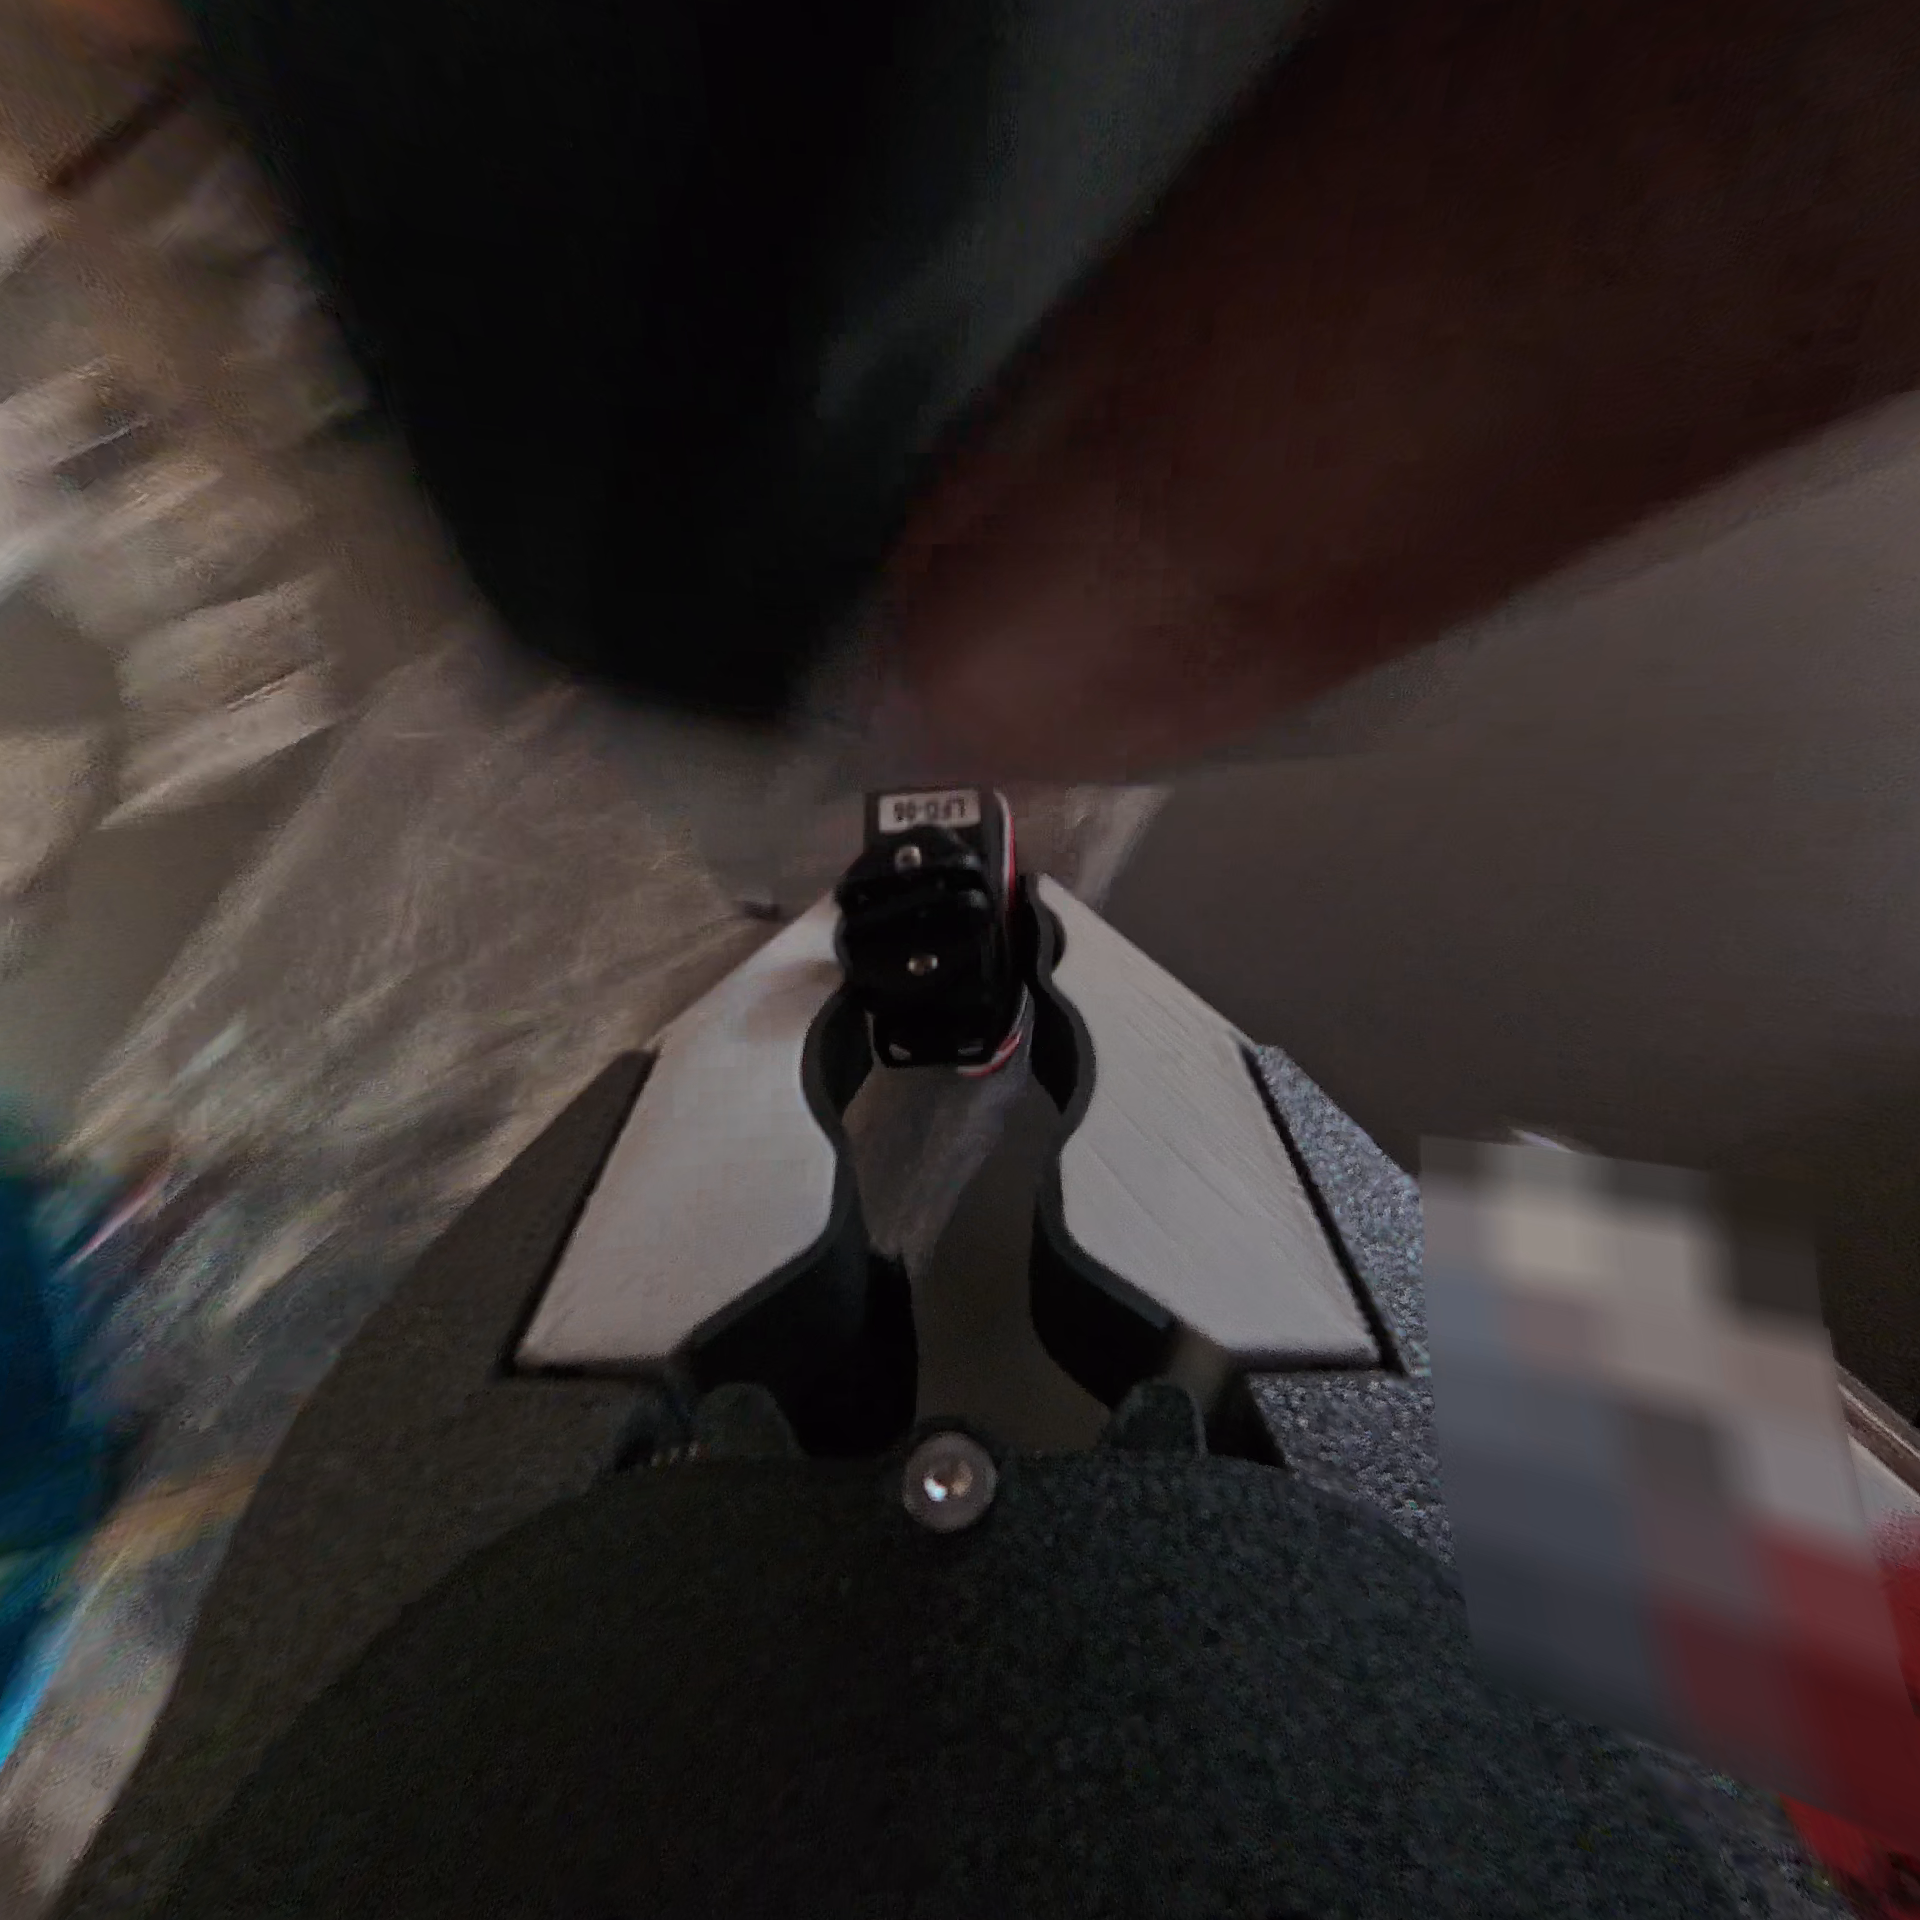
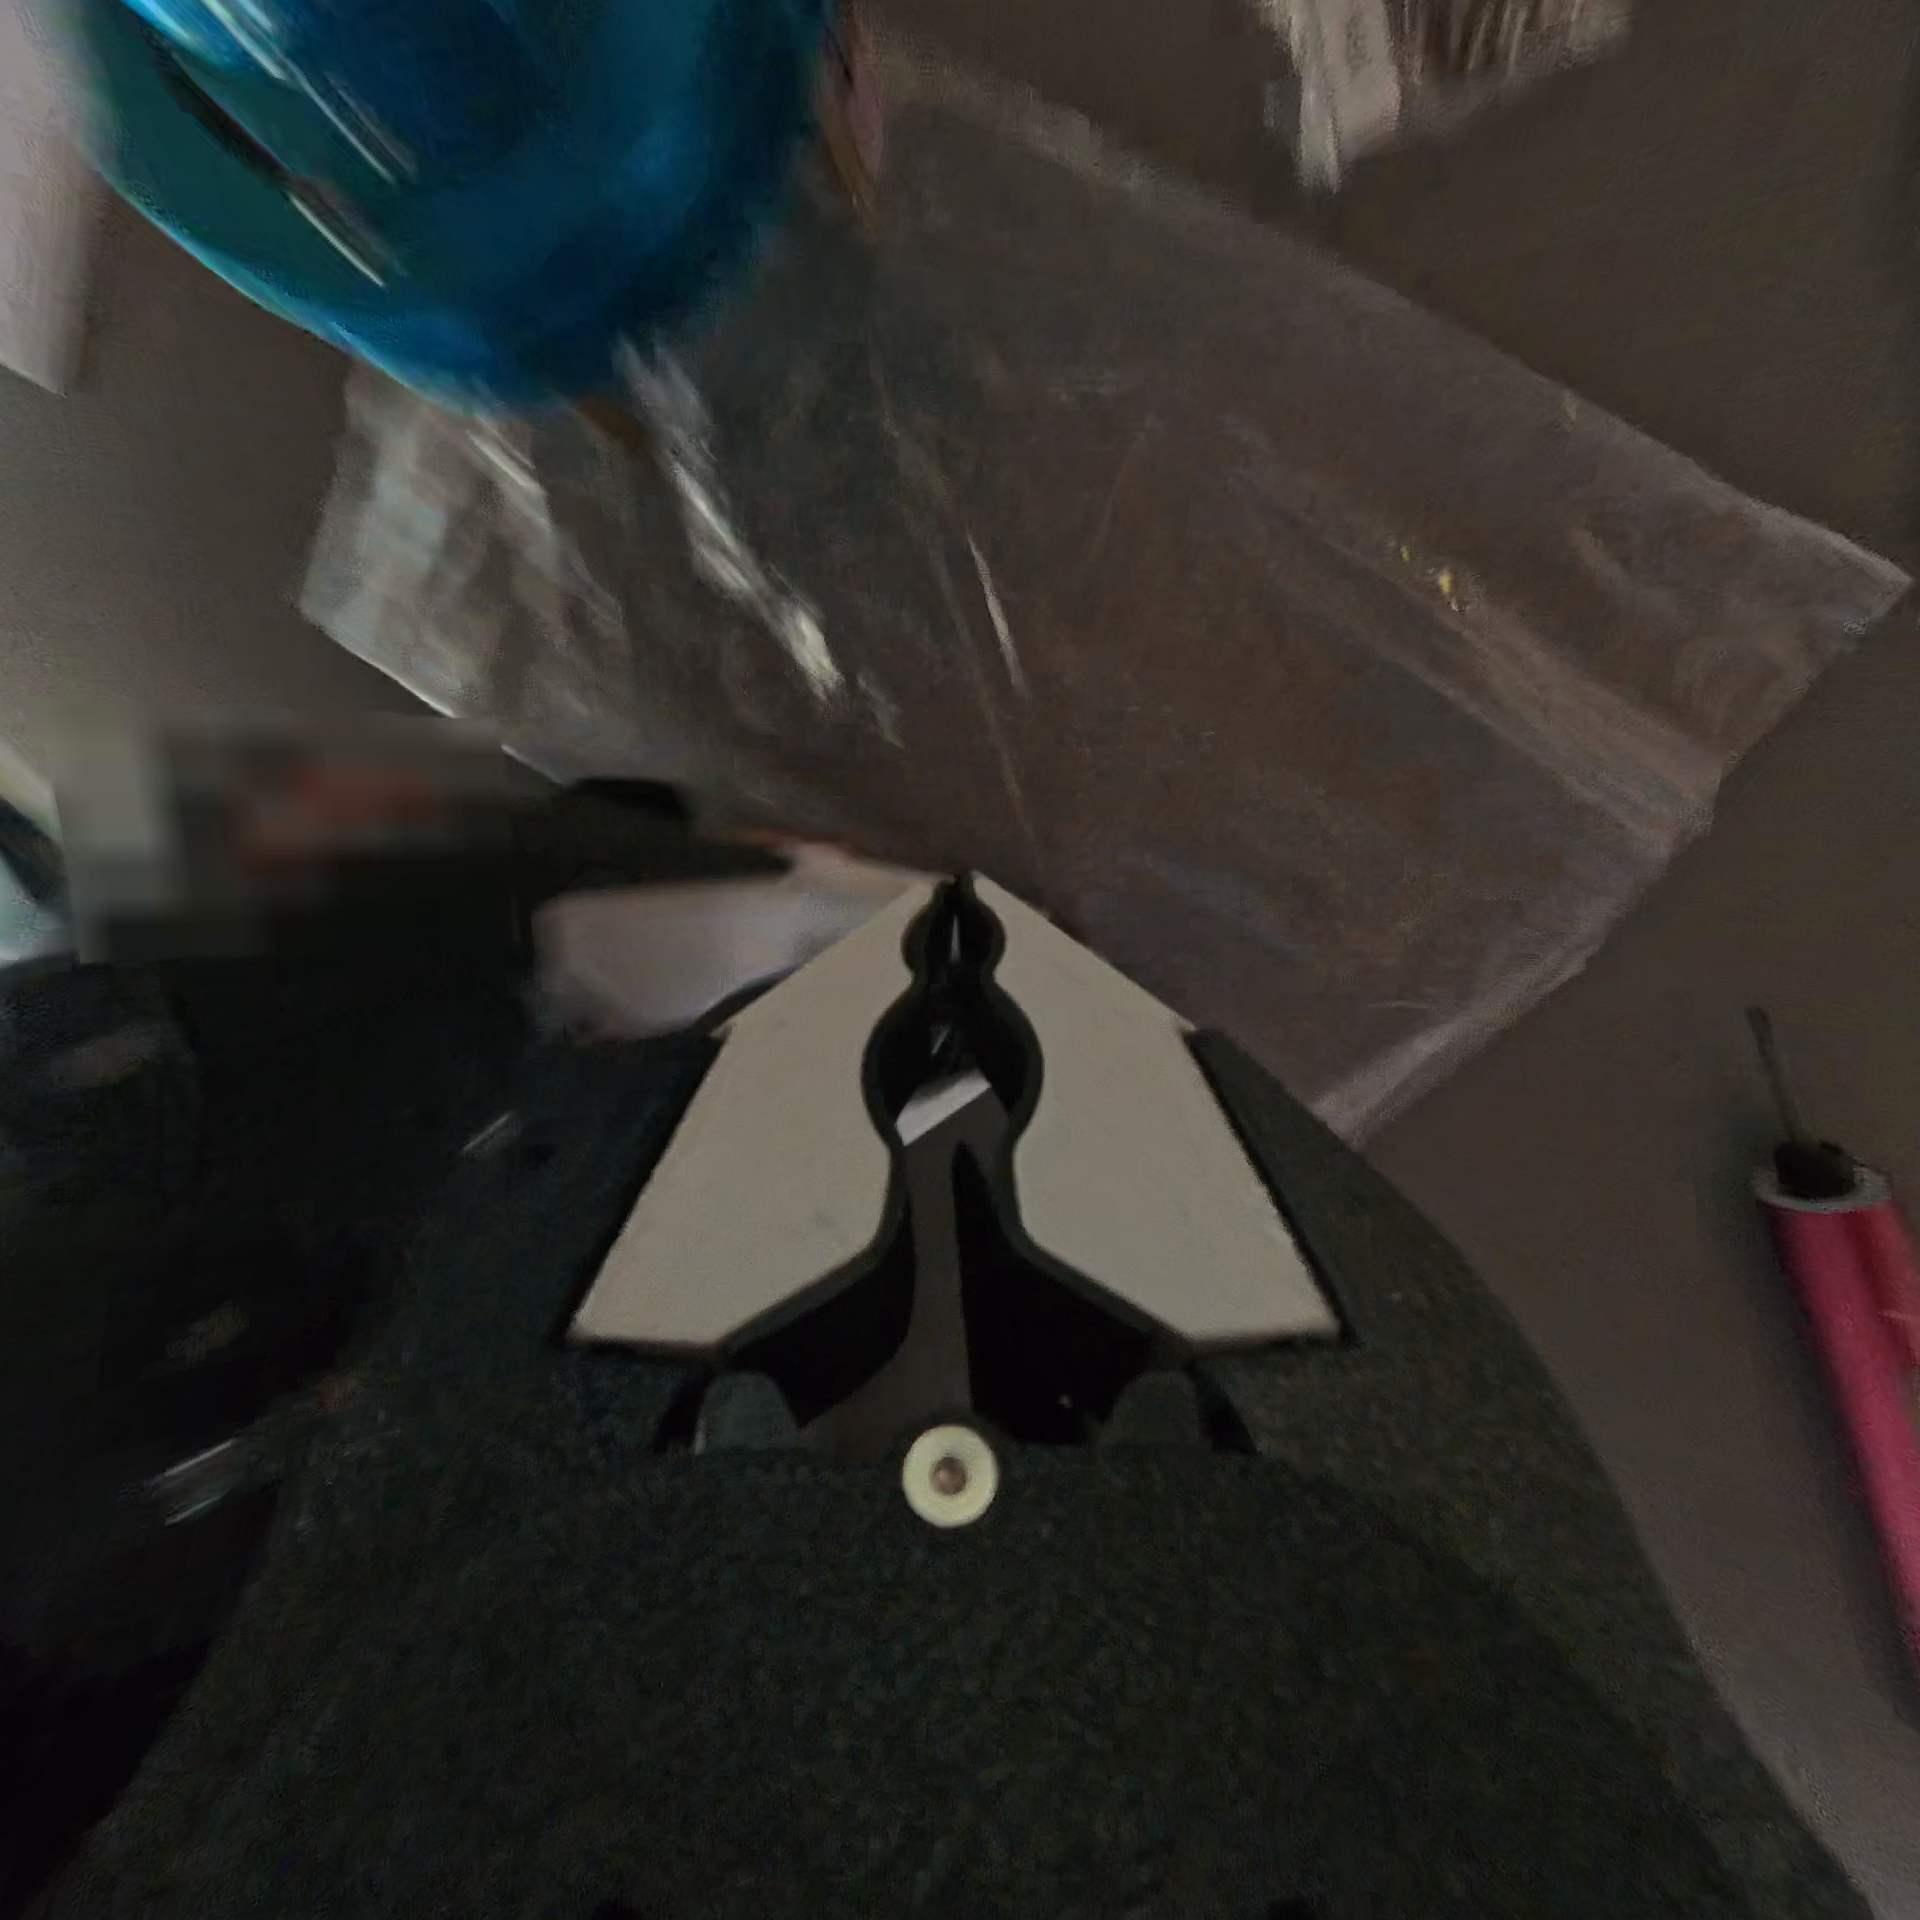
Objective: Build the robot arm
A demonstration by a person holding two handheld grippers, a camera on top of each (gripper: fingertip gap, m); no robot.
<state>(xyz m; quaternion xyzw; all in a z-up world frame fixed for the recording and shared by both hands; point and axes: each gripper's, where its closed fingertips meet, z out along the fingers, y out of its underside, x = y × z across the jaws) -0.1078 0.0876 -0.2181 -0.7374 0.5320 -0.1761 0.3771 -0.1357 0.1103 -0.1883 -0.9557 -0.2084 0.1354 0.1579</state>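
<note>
My left gripper (image 1: 940, 894) is shut on a small black servo motor (image 1: 925, 935) with a white label on its end and red, white and black wires at its side. A bit of translucent plastic (image 1: 930, 1164) sits between the fingers behind it. My right gripper (image 2: 956, 894) is shut on the lower edge of a clear plastic bag (image 2: 1247, 623), which spreads up and to the right above the tips. The bag also shows as a blurred sheen in the left wrist view (image 1: 395, 935). Both views are motion-blurred.
A blurred blue round object (image 2: 436, 177) is at the upper left, and at the left edge of the left wrist view (image 1: 42, 1351). A pink-handled screwdriver (image 2: 1860, 1351) lies on the grey-brown table (image 2: 1662, 260). A dark mass (image 1: 623, 364) and a brown band (image 1: 1351, 416) fill the top.
</note>
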